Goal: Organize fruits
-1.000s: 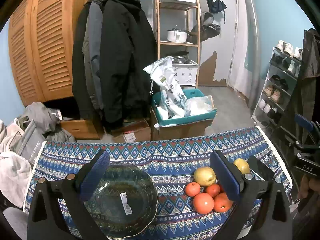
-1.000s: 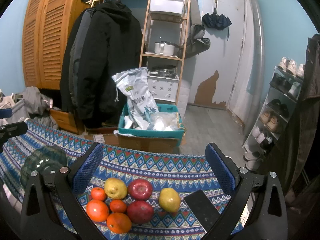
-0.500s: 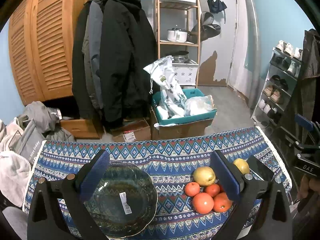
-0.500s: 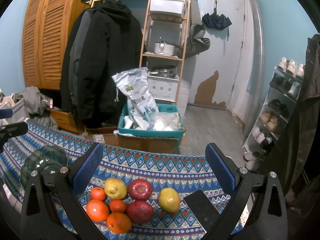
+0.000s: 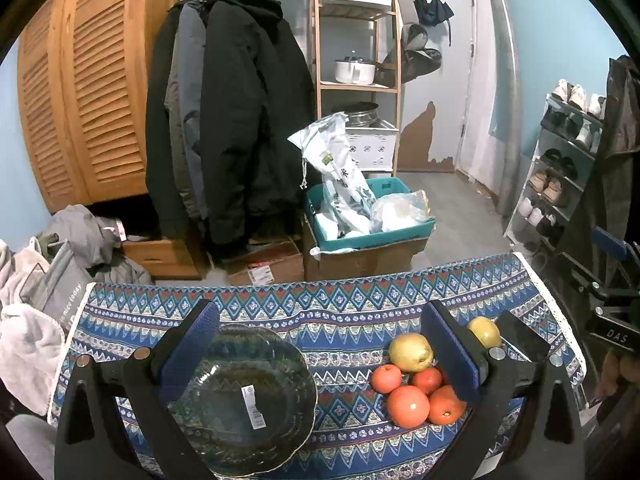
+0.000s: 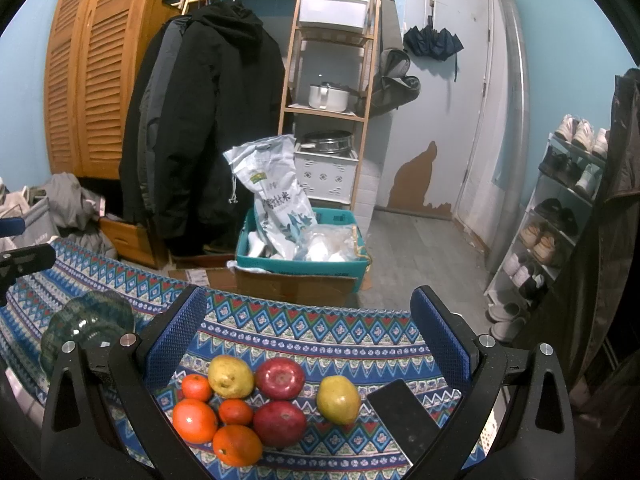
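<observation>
Left claw (image 5: 320, 344) spread wide, empty, above glass bowl (image 5: 244, 404). Right claw (image 6: 308, 330) spread wide, empty, above fruit cluster (image 6: 240, 404); phone (image 6: 404, 420) near counter (image 6: 320, 324) right edge.

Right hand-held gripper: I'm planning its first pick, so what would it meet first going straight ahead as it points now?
Probably the fruit pile: the right hand-held gripper, open, has the upper red apple and yellow pear centred between its fingers. Depth is unclear.

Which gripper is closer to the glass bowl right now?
Left. The left gripper hovers open right over the glass bowl; the right gripper hangs open above the fruit pile, with the bowl off to its left.
</observation>
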A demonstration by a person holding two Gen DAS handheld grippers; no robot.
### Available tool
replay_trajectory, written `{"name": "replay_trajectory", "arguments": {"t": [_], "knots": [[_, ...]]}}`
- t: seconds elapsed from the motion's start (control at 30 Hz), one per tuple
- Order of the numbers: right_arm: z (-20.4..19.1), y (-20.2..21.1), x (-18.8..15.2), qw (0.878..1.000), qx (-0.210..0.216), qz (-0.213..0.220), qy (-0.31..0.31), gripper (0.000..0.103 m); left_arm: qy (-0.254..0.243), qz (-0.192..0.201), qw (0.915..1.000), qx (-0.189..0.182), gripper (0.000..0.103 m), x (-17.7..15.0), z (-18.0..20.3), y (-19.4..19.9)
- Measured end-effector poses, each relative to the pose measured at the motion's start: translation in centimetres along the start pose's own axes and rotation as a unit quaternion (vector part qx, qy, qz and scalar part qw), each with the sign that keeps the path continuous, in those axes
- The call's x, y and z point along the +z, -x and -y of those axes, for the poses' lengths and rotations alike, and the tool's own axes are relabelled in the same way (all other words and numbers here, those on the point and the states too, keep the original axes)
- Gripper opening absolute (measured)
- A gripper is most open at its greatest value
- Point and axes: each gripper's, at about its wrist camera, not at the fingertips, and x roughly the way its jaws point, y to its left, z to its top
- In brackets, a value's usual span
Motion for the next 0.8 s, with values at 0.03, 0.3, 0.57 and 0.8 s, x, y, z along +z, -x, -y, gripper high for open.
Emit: {"name": "replay_trajectory", "arguments": {"t": [0.03,0.3,0.57,0.8], "knots": [[0.0,0.01,0.01,1.0,0.0,0.0,0.0,0.1,0.0,-0.001,1.0,0.0,0.102,0.08,-0.04,-0.06],[0.02,0.0,0.02,1.0,0.0,0.0,0.0,0.1,0.001,-0.003,1.0,0.002,0.102,0.17,-0.22,-0.09],[0.06,0.01,-0.03,1.0,0.0,0.0,0.001,0.1,0.003,-0.006,1.0,0.002,0.102,0.27,-0.5,-0.18],[0.09,0.04,-0.06,1.0,-0.001,-0.001,0.0,0.1,0.002,-0.01,1.0,0.001,0.102,0.17,-0.32,-0.41]]}}
